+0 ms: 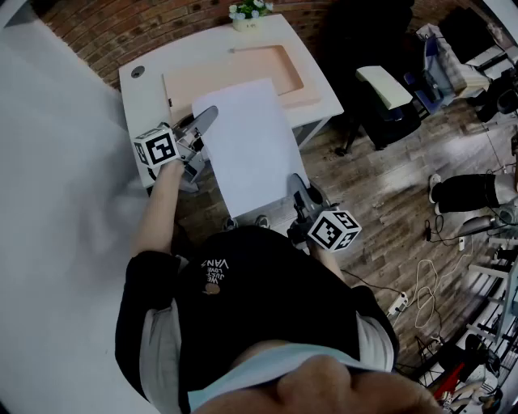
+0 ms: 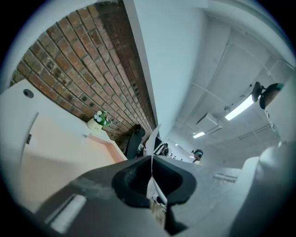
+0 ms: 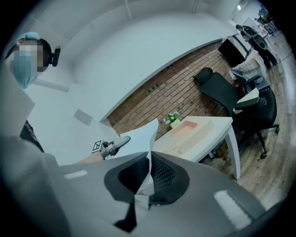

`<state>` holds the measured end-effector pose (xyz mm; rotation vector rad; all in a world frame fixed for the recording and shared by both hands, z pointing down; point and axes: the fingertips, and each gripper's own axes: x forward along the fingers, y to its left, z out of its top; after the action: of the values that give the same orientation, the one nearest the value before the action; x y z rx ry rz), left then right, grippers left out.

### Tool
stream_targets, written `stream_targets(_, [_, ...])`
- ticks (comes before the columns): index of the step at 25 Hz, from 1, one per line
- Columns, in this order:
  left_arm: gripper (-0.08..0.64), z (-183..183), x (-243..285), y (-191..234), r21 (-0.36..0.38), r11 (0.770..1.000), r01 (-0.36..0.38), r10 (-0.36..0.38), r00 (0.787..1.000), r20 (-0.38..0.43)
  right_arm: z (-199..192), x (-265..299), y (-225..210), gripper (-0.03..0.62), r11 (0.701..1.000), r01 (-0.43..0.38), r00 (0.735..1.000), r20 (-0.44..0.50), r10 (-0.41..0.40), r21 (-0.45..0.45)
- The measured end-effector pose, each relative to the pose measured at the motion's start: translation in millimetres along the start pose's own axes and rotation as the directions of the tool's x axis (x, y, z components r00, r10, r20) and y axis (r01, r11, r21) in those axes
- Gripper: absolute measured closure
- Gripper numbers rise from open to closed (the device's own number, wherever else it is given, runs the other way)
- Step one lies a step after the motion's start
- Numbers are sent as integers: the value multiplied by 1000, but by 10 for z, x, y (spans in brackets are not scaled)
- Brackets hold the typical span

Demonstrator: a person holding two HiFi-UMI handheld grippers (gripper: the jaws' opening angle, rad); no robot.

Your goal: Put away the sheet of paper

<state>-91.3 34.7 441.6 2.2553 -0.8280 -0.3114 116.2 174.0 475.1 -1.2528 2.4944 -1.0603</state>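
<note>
A white sheet of paper (image 1: 247, 149) hangs stretched between my two grippers, above the near edge of the white table (image 1: 146, 101). My left gripper (image 1: 204, 121) is shut on the sheet's far left edge, and in the left gripper view the thin paper (image 2: 154, 134) stands edge-on between the closed jaws (image 2: 151, 159). My right gripper (image 1: 297, 186) is shut on the near right edge. In the right gripper view the paper (image 3: 138, 136) rises from the closed jaws (image 3: 149, 159) towards the left gripper (image 3: 115, 144).
A shallow peach tray (image 1: 218, 81) lies on the table under the sheet's far end. A small flower pot (image 1: 247, 12) stands at the table's back edge. A black office chair (image 1: 380, 89) is to the right, on the wooden floor. Cables and gear lie at the far right.
</note>
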Motion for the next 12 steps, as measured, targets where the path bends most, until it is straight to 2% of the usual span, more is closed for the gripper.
stream_targets(12, [560,-15,46,97,-15,1000,-16,17,1000,22,12,66,-78,601,1000,-15,1000,-21,15,6])
